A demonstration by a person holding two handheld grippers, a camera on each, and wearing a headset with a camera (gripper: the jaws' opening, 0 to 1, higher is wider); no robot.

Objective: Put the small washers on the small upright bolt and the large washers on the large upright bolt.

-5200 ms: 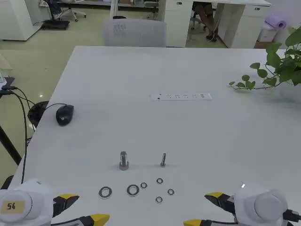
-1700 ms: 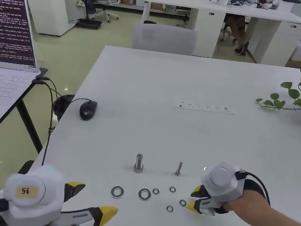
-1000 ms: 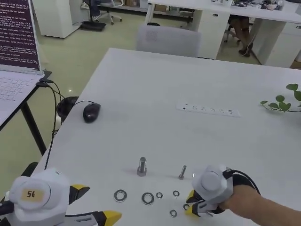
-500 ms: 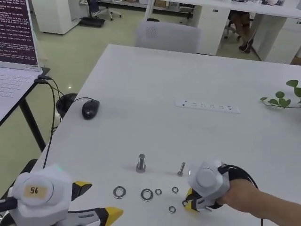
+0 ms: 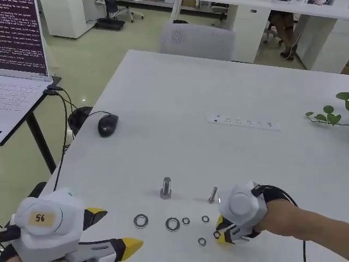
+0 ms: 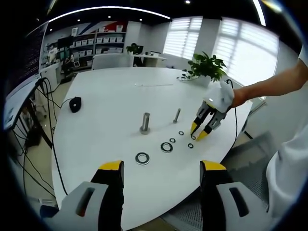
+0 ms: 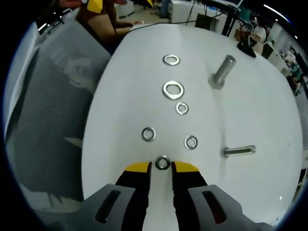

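Yellow-tipped right gripper (image 7: 162, 167) now around small washer (image 7: 162, 162)

large bolt (image 5: 166, 187): thick, silver, standing upright on its hex head on the white table.
small bolt (image 5: 213, 194): thin, silver, upright, at 3 o'clock from the large bolt.
left large washer (image 5: 140, 221): silver ring lying flat, at 7 o'clock from the large bolt.
right large washer (image 5: 173, 224): flat, at 6 o'clock from the large bolt.
first small washer (image 5: 186, 221): flat, just beside the right large washer at its 3 o'clock.
second small washer (image 5: 205, 219): flat, near 6 o'clock from the small bolt.
third small washer (image 5: 202, 241): flat, at 6 o'clock from the second small washer.
fourth small washer (image 7: 162, 162): flat, between the narrowed jaw tips of the right gripper (image 7: 162, 167); whether they pinch it cannot be told.
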